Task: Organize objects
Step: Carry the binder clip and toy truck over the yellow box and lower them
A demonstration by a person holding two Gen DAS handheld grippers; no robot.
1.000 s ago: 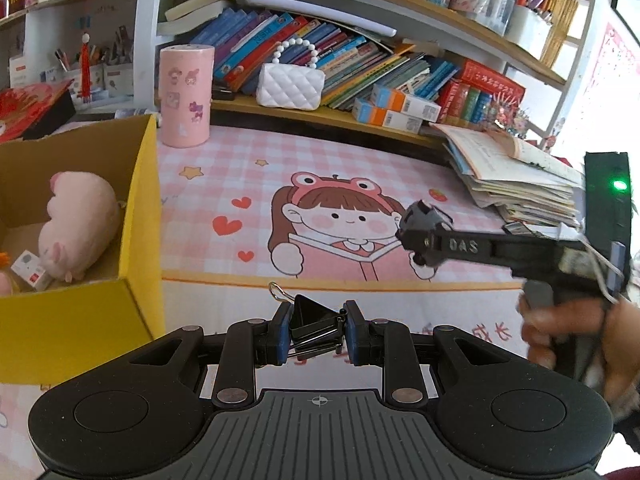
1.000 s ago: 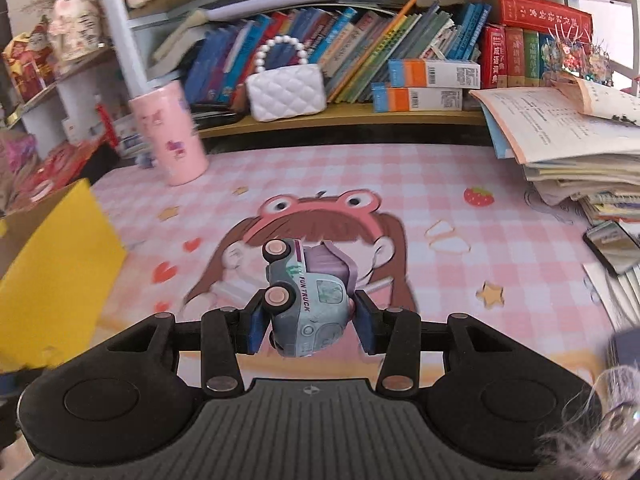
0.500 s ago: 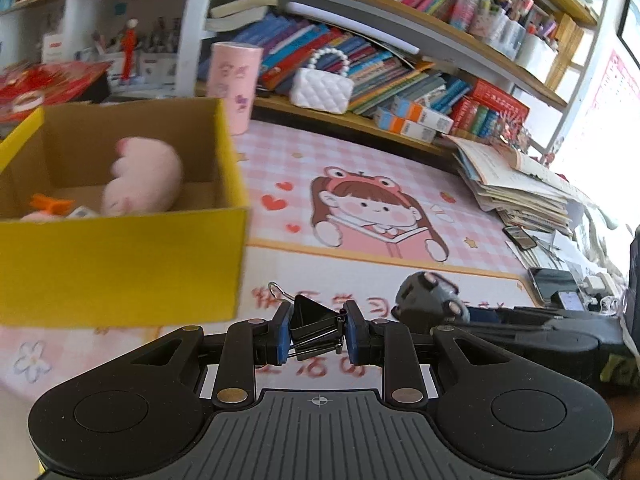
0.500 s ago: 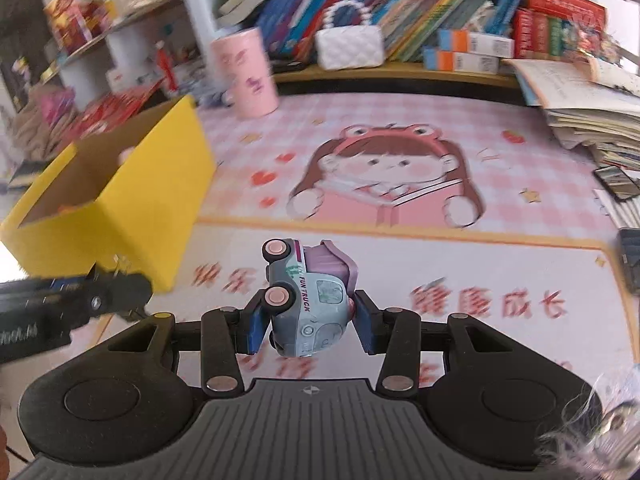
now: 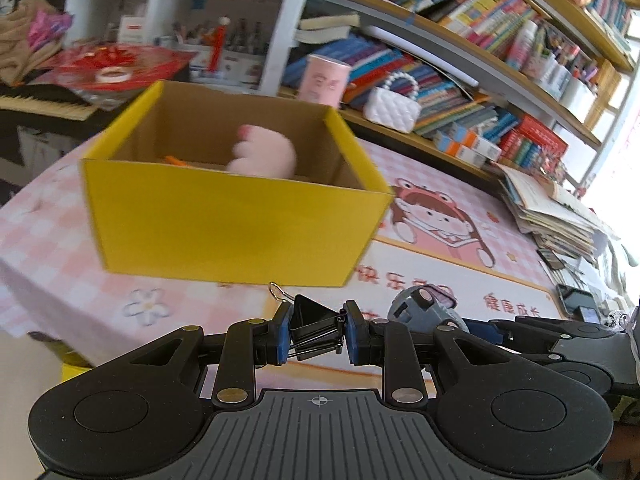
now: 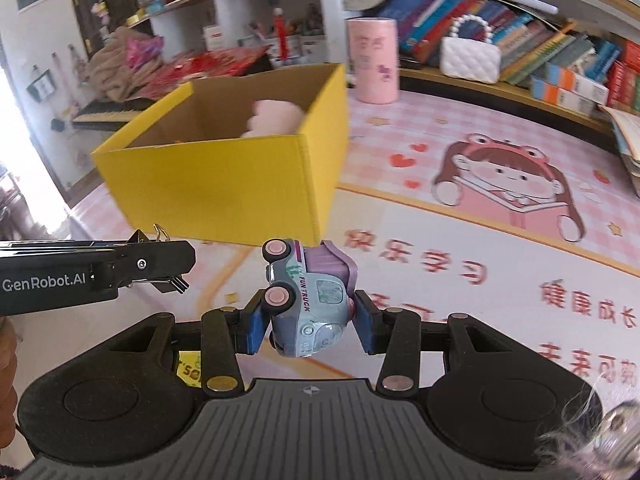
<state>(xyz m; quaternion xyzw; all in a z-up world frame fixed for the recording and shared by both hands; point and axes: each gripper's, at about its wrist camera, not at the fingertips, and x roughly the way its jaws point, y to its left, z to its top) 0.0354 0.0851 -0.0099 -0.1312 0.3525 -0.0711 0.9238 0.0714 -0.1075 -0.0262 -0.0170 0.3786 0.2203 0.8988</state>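
the left claw (image 5: 316, 334) is clenched on a black binder clip (image 5: 316, 326), stiff, light and springy, pinched across its folded body. the right claw (image 6: 310, 328) grips a small toy truck (image 6: 308, 300) by its sides; hard and smooth, it may slip. the yellow box (image 5: 224, 220) sits ahead of both claws on the bench (image 6: 440, 272).

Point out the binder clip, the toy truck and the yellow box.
binder clip (image 5: 314, 326): left wrist view, black body.
toy truck (image 6: 316, 300): right wrist view, grey side panel.
yellow box (image 5: 224, 224): left wrist view, near outer wall.
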